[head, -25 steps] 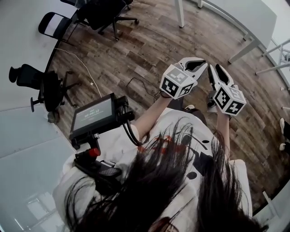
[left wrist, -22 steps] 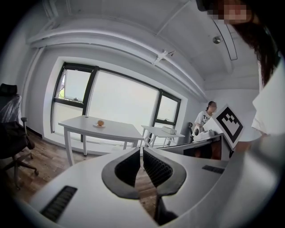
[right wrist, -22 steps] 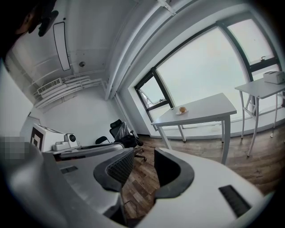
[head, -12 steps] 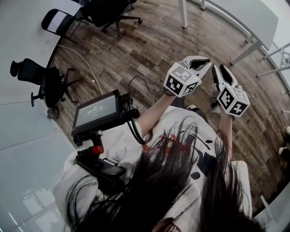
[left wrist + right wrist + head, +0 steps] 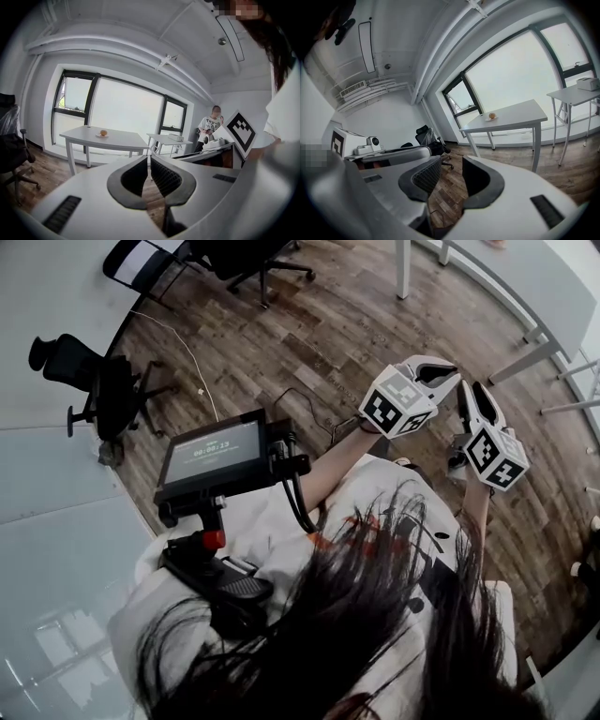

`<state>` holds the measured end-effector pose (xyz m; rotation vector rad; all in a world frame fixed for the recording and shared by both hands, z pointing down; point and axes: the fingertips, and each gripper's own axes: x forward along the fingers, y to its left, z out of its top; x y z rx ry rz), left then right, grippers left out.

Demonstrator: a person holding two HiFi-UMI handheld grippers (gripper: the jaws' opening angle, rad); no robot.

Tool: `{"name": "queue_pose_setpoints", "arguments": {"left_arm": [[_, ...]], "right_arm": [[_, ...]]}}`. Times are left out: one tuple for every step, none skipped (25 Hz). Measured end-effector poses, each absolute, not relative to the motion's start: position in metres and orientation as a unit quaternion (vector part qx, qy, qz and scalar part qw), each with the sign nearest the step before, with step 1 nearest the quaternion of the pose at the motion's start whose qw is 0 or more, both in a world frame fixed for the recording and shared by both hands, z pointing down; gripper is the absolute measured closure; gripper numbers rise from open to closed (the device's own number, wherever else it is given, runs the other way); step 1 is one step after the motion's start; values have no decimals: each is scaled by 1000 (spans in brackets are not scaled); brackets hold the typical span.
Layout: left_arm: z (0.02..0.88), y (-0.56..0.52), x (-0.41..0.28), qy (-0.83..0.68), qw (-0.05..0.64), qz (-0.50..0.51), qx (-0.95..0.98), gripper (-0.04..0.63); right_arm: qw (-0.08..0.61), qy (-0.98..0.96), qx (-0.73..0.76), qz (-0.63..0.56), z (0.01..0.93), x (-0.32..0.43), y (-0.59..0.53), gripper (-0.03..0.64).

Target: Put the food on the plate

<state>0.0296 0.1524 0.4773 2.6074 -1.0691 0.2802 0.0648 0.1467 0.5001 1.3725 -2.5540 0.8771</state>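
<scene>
Since the earlier frame, both grippers are noted further up and to the right in the head view. The chest-mounted monitor has likewise shifted rightwards.

Left gripper: the jaws are drawn together with only a sliver of wooden floor showing between the ribbed pads. Nothing is held or touched.

Right gripper: the jaws are closed as far as they go, with a narrow gap remaining between the pads. Only floor is seen through it, and nothing is gripped.

In the head view both grippers are held in the air in front of the person, side by side and near each other, above the floor.

Food: a small round orange-coloured item is recorded on a small white plate on a white table by the window, well apart from both grippers. It is also seen in the right gripper view. It appears round; no long axis or heading can be told at this size.
</scene>
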Motion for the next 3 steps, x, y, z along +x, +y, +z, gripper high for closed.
{"name": "queue_pose_setpoints", "arguments": {"left_arm": [[478,153,30,-372,155,99,910,589],[479,155,31,-370,155,100,910,589],[481,156,32,-369,156,101,911,589]], "right_arm": [[56,-841,453,291,501,65,148,465],[56,-841,453,292,502,65,149,465],[56,-840,453,293,503,65,149,465]]}}
